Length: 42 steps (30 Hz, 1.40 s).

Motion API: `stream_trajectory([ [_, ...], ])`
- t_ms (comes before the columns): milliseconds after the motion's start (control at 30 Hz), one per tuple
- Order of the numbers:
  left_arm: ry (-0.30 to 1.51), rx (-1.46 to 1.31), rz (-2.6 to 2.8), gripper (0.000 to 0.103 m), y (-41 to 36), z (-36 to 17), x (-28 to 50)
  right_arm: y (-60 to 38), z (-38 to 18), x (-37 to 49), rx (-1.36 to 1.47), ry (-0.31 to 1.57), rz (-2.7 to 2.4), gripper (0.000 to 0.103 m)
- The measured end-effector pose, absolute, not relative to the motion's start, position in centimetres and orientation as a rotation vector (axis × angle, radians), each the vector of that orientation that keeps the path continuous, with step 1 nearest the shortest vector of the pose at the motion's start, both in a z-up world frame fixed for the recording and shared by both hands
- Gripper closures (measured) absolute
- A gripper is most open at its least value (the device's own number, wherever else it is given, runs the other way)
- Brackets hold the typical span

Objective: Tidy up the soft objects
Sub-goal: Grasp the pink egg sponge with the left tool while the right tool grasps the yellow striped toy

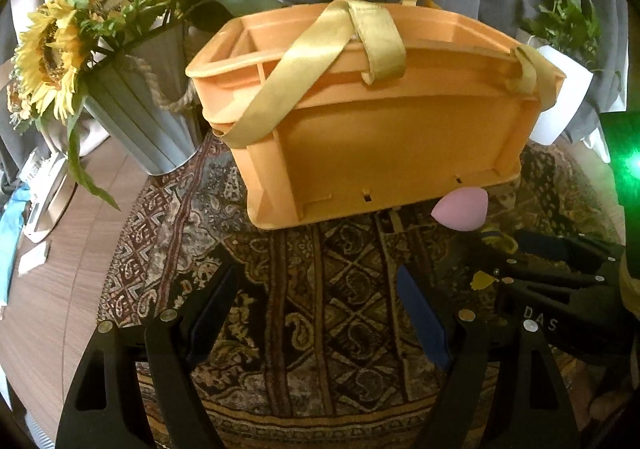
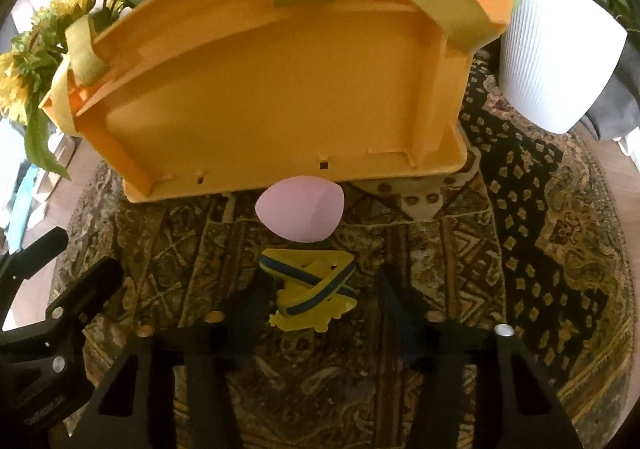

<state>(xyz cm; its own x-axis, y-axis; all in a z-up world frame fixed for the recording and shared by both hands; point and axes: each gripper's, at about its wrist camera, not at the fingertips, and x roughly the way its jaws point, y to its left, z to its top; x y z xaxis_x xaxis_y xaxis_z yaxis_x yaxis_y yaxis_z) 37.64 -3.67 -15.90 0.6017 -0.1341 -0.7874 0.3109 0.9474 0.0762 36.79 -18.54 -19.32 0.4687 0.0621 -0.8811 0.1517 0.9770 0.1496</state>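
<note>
While beside the orange caddy (image 2: 280, 89), pink sponge (image 2: 300, 209) lies crosswise, tip pointing right.

The orange moulded-plastic caddy (image 1: 384, 145) looks matt and smooth, and its yellow cloth straps (image 1: 316, 61) have a satin sheen. The pink egg-shaped sponge (image 2: 300, 209) is matt and soft-looking. The woven paisley mat (image 1: 328, 289) is rough cloth on a smooth wood-grain tabletop (image 1: 48, 313). The grey ribbed metal bucket (image 1: 140, 121) has a dull finish and a coarse rope handle (image 1: 176, 97). The white ribbed pot (image 2: 556, 61) is matt.
</note>
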Motion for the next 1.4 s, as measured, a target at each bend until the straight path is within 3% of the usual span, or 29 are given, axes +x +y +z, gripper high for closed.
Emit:
stream_trajectory([
  [100,0.897,0.218,-0.258,0.021,-3.8,-16.3,37.9,-18.7,-19.7,37.0,0.220,1.088,-0.050,0.058],
  [167,0.904,0.218,-0.262,0.021,-4.1,-16.5,38.0,-18.8,-19.8,37.0,0.227,1.089,-0.039,0.066],
  [467,0.920,0.214,-0.286,0.021,-5.0,-16.9,38.2,-19.4,-19.4,36.4,0.237,1.070,-0.029,0.075],
  [1400,0.811,0.156,-0.473,0.021,-11.8,-16.4,38.3,-25.9,-14.5,33.7,0.234,0.930,-0.183,0.075],
])
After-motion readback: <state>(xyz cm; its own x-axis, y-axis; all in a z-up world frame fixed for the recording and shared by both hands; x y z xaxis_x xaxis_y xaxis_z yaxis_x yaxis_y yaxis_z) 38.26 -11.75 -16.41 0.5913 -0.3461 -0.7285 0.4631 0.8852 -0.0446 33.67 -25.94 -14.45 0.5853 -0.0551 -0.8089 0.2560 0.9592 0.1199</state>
